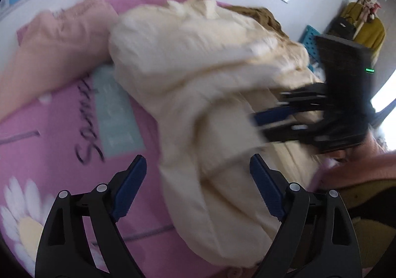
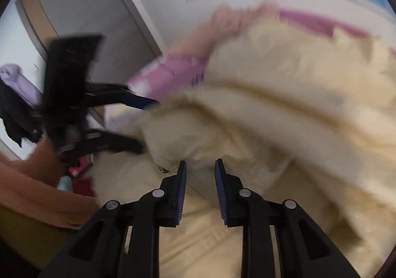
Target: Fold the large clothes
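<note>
Here both the left gripper (image 1: 198, 169) and right gripper (image 2: 200, 166) gape unclenched over the cream garment (image 1: 198, 85) on the pink bedspread (image 1: 61, 154)

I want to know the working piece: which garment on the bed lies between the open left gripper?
The cream jacket, between the left gripper; the pink garment and brown garment lie farther away.

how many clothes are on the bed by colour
Cream: 1, the big puffy cream coat
Pale pink: 1, the soft pale pink garment
Olive-brown: 1, the crumpled olive-brown garment behind the coat
Total: 3, all on the pink printed bedsheet
</note>
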`<state>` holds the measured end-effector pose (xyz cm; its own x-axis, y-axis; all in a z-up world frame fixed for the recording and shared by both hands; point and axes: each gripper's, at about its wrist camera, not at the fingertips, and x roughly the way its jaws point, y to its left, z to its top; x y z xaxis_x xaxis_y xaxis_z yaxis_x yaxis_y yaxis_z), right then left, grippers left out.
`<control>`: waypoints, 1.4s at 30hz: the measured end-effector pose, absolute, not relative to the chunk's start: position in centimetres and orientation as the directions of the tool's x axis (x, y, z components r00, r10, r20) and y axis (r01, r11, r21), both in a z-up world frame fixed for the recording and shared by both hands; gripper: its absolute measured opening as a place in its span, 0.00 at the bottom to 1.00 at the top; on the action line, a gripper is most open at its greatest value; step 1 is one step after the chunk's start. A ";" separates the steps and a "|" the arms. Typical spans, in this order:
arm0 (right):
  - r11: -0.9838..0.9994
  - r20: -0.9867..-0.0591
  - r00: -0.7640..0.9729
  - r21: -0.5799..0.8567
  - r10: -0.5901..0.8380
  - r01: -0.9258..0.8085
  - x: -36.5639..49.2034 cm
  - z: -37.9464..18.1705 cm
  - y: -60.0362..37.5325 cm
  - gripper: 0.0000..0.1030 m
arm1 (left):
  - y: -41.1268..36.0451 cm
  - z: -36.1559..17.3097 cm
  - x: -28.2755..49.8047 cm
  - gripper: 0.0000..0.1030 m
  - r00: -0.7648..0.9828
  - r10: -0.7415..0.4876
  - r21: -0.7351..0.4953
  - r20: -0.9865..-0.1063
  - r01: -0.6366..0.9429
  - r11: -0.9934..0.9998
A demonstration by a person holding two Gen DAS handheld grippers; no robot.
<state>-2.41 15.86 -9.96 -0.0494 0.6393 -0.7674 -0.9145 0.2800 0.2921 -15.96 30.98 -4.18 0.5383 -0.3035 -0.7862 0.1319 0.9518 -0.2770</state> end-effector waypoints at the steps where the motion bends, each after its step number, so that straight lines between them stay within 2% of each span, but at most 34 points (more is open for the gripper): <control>1: 0.289 -0.805 -0.051 0.270 0.591 -0.918 -2.7 -11.3 16.9 0.23 | 30.7 -4.7 -16.3 0.76 0.524 -0.299 -0.270 -0.797 0.132 0.954; 2: 0.272 -0.816 -0.012 0.207 0.578 -0.940 -3.4 -11.7 17.4 0.23 | 30.5 -5.0 -16.5 0.69 0.516 -0.295 -0.265 -0.804 0.133 0.955; 4: 0.269 -0.828 0.023 0.156 0.560 -0.950 -4.1 -11.4 17.6 0.23 | 30.1 -5.6 -16.9 0.69 0.508 -0.283 -0.255 -0.814 0.126 0.959; 7: 0.267 -0.827 0.023 0.155 0.561 -0.951 -4.2 -10.5 17.1 0.25 | 30.2 -5.4 -17.2 0.70 0.525 -0.287 -0.268 -0.801 0.114 0.957; 9: 0.260 -0.802 -0.002 0.196 0.598 -0.946 -4.3 -9.4 15.6 0.43 | 30.2 -5.3 -17.4 0.74 0.538 -0.262 -0.247 -0.801 0.100 0.964; 11: 0.257 -0.776 -0.014 0.226 0.631 -0.940 -4.3 -8.4 14.2 0.50 | 29.5 -5.0 -17.4 0.74 0.545 -0.213 -0.196 -0.811 0.091 0.976; 14: 0.312 -0.762 0.025 0.234 0.647 -0.921 -4.3 -7.8 11.9 0.50 | 28.5 -4.5 -17.3 0.75 0.565 -0.153 -0.130 -0.811 0.081 0.988; 18: 0.406 -0.778 0.128 0.174 0.616 -0.897 -4.4 -7.7 9.9 0.50 | 28.1 -4.4 -17.1 0.76 0.573 -0.118 -0.095 -0.811 0.070 0.993; 26: 0.460 -0.757 0.232 0.101 0.611 -0.882 -5.1 -7.1 7.8 0.50 | 28.1 -4.5 -17.8 0.77 0.591 -0.089 -0.091 -0.802 0.026 0.996; 42: 0.531 -0.730 0.317 0.074 0.605 -0.844 -5.1 -6.9 4.8 0.53 | 28.4 -5.0 -19.1 0.80 0.593 -0.099 -0.142 -0.799 -0.026 0.989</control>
<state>-5.13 4.76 -6.85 0.3169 0.6050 -0.7305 -0.8442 0.5310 0.0735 -19.14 28.35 -4.97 0.5932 -0.0989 -0.7990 -0.0264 0.9895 -0.1421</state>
